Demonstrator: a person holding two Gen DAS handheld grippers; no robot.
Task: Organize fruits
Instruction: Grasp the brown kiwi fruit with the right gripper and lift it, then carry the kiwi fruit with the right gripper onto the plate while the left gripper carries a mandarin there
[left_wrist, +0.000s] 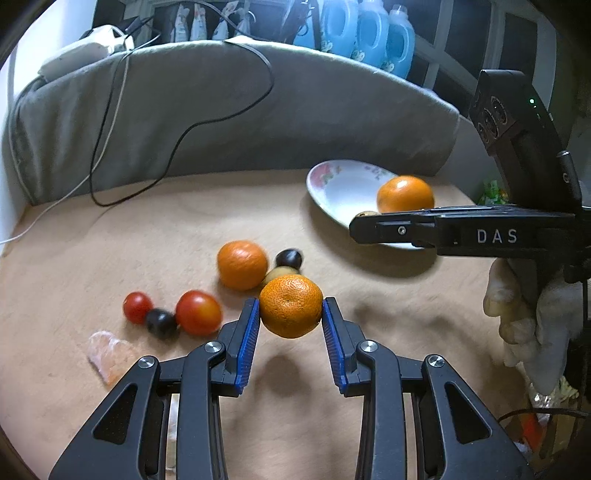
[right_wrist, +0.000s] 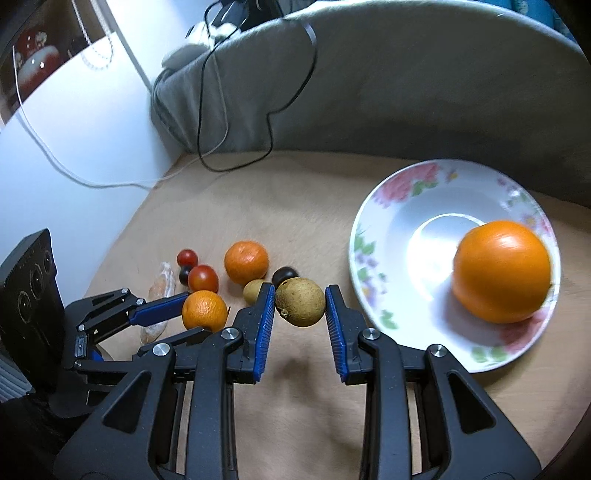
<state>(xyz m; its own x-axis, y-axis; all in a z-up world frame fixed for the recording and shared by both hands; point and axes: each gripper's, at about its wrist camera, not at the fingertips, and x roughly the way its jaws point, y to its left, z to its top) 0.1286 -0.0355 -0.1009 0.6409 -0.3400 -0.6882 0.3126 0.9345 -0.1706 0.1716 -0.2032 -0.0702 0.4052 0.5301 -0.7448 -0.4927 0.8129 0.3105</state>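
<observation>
Left wrist view: a mandarin (left_wrist: 291, 307) is clamped between the blue pads of the left gripper (left_wrist: 291, 314) and is held clear of the beige cloth-covered surface (left_wrist: 110, 240), on which its shadow is cast. Just behind it a second mandarin (left_wrist: 242, 264), a dark plum-like fruit (left_wrist: 290, 257) and part of a yellowish-brown fruit (left_wrist: 279, 274) are crowded together. To the left, two red tomatoes (left_wrist: 198, 312) and a small dark fruit (left_wrist: 160, 323) are seen touching one another, and a piece of crumpled clear wrapping (left_wrist: 107, 354) lies nearer the camera. In the right wrist view, a brown round fruit (right_wrist: 300, 302) is gripped by the right gripper (right_wrist: 300, 314), its pads pressed on both sides, and it is held beside the flowered plate (right_wrist: 373, 236). A large orange (right_wrist: 501, 271) is already seated on the far side of that plate. The way from the left gripper to the plate is partly barred by the right gripper's finger, seen stretched across the plate's near rim in the left view. A gloved hand (left_wrist: 524, 321) is seen under that tool. A grey cushion (left_wrist: 258, 122) is draped with a black cable (left_wrist: 184, 133) and a white one, and blue bottles (left_wrist: 365, 33) are lined behind it.
</observation>
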